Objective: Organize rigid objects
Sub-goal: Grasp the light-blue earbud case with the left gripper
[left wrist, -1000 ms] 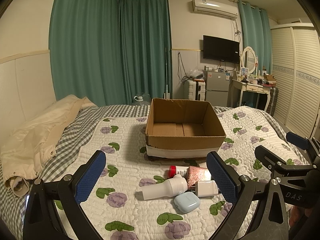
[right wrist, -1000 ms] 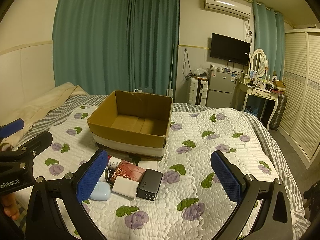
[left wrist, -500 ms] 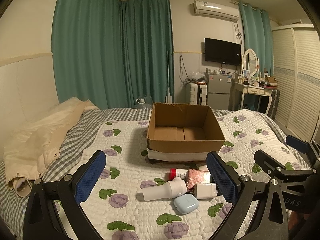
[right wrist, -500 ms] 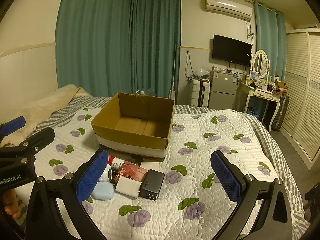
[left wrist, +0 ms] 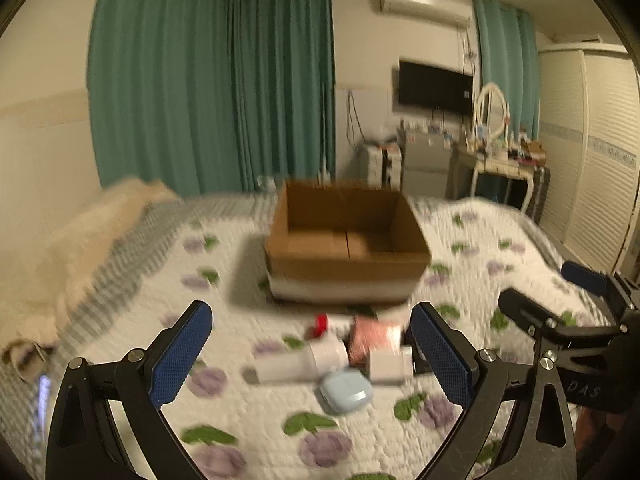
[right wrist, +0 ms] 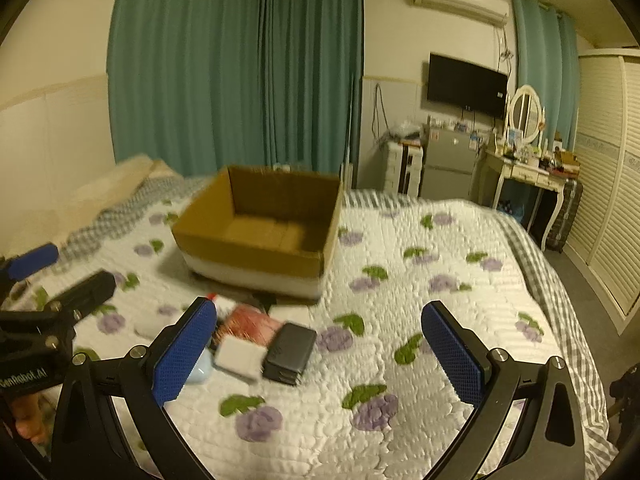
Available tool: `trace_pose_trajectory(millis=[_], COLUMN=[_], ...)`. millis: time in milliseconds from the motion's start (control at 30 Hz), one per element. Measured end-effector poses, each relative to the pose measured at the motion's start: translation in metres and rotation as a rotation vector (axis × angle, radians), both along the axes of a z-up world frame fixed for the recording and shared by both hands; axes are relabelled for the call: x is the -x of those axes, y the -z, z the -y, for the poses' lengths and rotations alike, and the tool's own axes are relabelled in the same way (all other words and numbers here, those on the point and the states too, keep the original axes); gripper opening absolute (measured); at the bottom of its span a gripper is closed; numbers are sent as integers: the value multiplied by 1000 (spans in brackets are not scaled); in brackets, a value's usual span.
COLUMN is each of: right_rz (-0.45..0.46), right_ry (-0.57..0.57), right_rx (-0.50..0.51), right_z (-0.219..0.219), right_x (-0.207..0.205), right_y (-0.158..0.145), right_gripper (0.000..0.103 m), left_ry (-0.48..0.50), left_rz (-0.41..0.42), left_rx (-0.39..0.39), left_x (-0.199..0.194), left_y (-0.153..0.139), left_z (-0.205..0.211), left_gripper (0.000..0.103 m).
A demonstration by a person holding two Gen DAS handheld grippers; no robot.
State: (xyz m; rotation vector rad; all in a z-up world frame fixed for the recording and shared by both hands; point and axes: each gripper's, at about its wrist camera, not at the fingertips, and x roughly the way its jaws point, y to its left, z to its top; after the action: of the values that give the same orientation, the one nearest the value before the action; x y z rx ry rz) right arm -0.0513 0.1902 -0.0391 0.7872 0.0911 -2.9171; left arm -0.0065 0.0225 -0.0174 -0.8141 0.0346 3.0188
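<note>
Objects [left wrist: 352,356] before wide-open, empty hand-held grippers [left wrist: 312,354].

**Blurred over the bed**

We hover our left gripper [left wrist: 312,354] over the quilt [left wrist: 224,292], jaws wide, nothing between them. Below sits a cluster: white bottle [left wrist: 298,362], blue case [left wrist: 346,391] touching it, white block [left wrist: 390,364], pink packet [left wrist: 372,334], red cap [left wrist: 321,323]. Beyond stands the open box [left wrist: 346,248]. Our right gripper [left wrist: 560,300] shows at the right edge.
</note>
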Motion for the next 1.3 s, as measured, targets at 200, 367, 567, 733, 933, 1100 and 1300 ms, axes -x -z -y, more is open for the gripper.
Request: trace_pose_trajectory(millis=[200,367,567,733,933,1100,1300], right_rz=[95,143,194,218,224,223,326], right_ry=[-5,-16,-18,-15,-29,-45,-62], right_rx=[-7,20,59,49,13,-50,-39], right_z=[-6,-12,-19,-18,-8,10,27], right_x=[17,29,37,42,43,53,90], right_y=[36,53,64,69,64,56,70], right_gripper=[103,103,103,103,103,103,99], left_ry=[2,29,73,86,100,70,34], left_rz=[228,335,368,390,349,263,231], left_rx=[48,43,13,58,50,33,26], left_x=[32,47,59,68,61,52,72], left_y=[81,111,116,124,113,82,61], left_z=[-16,-22,-26,-32,-27,-15,4], left_gripper=[99,79,78,68,58,58,58])
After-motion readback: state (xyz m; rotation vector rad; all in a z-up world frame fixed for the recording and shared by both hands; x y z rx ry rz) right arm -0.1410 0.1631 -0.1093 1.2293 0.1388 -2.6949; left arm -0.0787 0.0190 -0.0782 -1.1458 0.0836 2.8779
